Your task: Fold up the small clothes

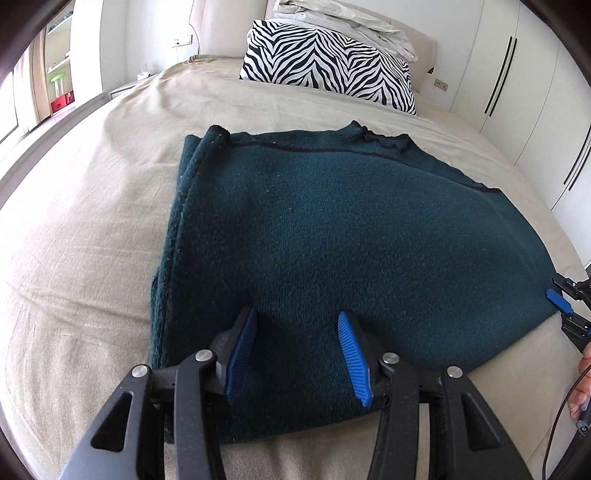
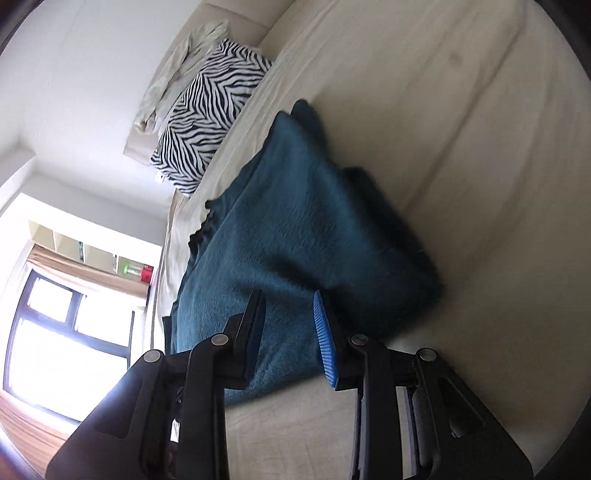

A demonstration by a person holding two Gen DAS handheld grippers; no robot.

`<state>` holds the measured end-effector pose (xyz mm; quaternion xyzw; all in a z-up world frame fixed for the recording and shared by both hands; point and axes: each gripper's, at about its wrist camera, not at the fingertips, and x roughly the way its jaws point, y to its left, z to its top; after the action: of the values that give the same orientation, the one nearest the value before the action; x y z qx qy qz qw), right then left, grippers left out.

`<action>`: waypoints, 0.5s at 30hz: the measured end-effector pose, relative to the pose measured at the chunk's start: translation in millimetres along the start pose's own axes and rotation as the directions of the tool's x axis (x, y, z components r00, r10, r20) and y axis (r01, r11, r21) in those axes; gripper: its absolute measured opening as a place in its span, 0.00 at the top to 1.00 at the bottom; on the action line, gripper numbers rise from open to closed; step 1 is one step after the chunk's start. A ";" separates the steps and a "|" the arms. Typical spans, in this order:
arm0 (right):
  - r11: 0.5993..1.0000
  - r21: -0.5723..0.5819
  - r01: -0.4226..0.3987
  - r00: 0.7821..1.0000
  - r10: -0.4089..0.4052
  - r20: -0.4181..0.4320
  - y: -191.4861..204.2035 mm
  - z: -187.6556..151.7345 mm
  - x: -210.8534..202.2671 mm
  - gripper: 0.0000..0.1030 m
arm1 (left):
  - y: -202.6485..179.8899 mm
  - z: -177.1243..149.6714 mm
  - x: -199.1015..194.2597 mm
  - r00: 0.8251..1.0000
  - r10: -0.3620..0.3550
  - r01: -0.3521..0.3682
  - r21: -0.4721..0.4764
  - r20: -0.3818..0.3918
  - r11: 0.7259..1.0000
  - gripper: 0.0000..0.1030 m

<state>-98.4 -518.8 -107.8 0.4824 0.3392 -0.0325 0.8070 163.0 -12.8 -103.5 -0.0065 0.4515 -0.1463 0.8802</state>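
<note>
A dark teal knitted garment (image 1: 332,240) lies folded on the beige bed sheet (image 1: 92,258). My left gripper (image 1: 297,325) is open, its blue-padded fingers spread over the garment's near edge, holding nothing. My right gripper (image 1: 557,299) shows at the garment's right corner in the left wrist view. In the right wrist view, which is rolled sideways, the right gripper (image 2: 290,306) is open with its fingers on either side of the garment (image 2: 295,229) near its edge. The image there is blurred.
A zebra-print pillow (image 1: 328,62) and crumpled white bedding (image 1: 351,22) lie at the head of the bed. White wardrobes (image 1: 517,74) stand on the right. A window (image 2: 66,332) and shelves are beyond the bed's left side.
</note>
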 end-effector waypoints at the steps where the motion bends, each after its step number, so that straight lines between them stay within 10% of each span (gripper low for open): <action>1: 0.999 0.006 0.039 0.999 -0.039 0.036 -6.5 3.7 -14.4 0.74 | 0.0 0.0 0.0 1.000 0.000 0.000 0.000 0.000 1.000 0.52; 7: 0.999 -0.003 0.039 0.994 -0.039 0.104 -3.8 6.8 -60.6 0.74 | 2.0 -0.2 -2.4 1.000 -0.005 0.005 -0.001 0.005 1.000 0.52; 15: 0.982 -0.157 -0.104 0.991 0.089 -0.099 82.4 -22.7 15.2 0.59 | 14.2 2.8 -22.5 0.998 -0.064 0.065 -0.054 0.028 0.996 0.52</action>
<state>-67.2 -452.6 -61.1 0.4323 0.3535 0.0567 0.8276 156.5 6.4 -86.0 -0.0472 0.4432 -0.1619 0.8804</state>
